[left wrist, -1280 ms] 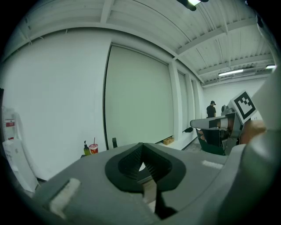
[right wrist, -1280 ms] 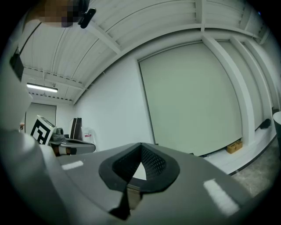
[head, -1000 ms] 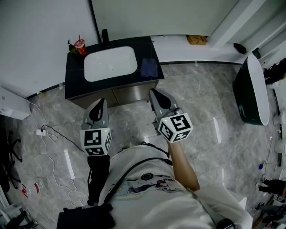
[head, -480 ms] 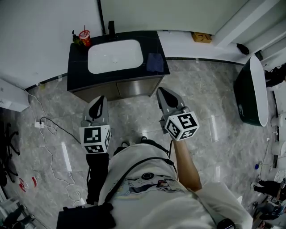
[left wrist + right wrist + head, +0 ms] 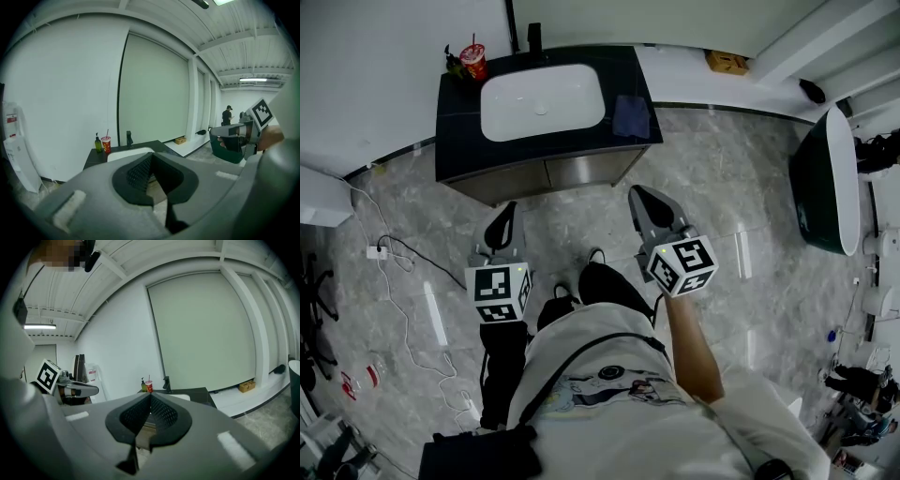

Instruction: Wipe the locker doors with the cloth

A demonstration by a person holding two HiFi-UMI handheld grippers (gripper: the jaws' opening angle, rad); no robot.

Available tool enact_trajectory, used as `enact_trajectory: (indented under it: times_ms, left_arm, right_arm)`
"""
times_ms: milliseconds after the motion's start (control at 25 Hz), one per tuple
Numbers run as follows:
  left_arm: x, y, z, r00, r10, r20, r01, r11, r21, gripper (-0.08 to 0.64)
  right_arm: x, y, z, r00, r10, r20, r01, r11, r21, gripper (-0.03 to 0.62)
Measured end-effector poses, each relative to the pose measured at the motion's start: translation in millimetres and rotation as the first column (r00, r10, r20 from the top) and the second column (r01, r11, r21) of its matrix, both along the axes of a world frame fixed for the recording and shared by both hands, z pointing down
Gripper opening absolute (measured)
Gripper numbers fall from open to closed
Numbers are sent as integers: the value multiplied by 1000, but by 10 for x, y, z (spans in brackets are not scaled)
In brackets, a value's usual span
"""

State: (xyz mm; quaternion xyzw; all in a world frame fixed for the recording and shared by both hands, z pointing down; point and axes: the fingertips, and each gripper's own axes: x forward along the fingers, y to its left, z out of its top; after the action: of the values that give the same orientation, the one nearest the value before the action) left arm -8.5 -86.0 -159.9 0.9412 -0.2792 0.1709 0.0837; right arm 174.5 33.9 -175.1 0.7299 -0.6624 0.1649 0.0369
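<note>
Before the sink cabinet (image 5: 581, 170), left tool (image 5: 507, 210) and right tool (image 5: 637, 194) hover closed, empty.

Left gripper (image 5: 503, 217) and right gripper (image 5: 639, 195) point forward side by side, tilted slightly down, fingers (image 5: 161, 414) closed, empty.

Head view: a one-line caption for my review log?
Facing a dark sink cabinet with a blue cloth lying on top, left gripper and right gripper both shut and empty.

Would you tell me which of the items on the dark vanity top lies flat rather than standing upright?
The blue cloth, right of the basin; the red cup and the tap stand at the back edge.
</note>
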Motion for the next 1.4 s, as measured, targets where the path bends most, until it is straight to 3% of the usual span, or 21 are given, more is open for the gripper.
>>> enact_trajectory:
  times_ms: [400,600,760,880,1160,1400]
  left_arm:
    - [923,-662,125,1000,-13,16,13,1000,26,2]
    - [1489,-1047,113,999,-36,22,36,999,31,2]
    - [1792,-1145,190,998,-24,50,23,1000,14,2]
    - [1891,-1221,300,997,-22,72,22,1000,-4,2]
    - [2039,-1375,724,992,-24,126,31,998,-48,2]
    - [2230,-1415,1058,986,1,164,16,994,-104,2]
  right_arm:
    - [908,-797,265,999,-44,14,44,999,-4,6]
    - [1445,-1217,422,997,-77,6,78,996,-54,6]
    - [1834,-1389,761,996,-80,25,83,987,-135,58]
    - [2060,-1495,1161,997,-74,35,80,971,-226,104]
    - [2374,-1742,1969,996,-62,59,80,928,-363,119]
    - [2499,-1842,2688,995,-85,50,99,849,-519,165]
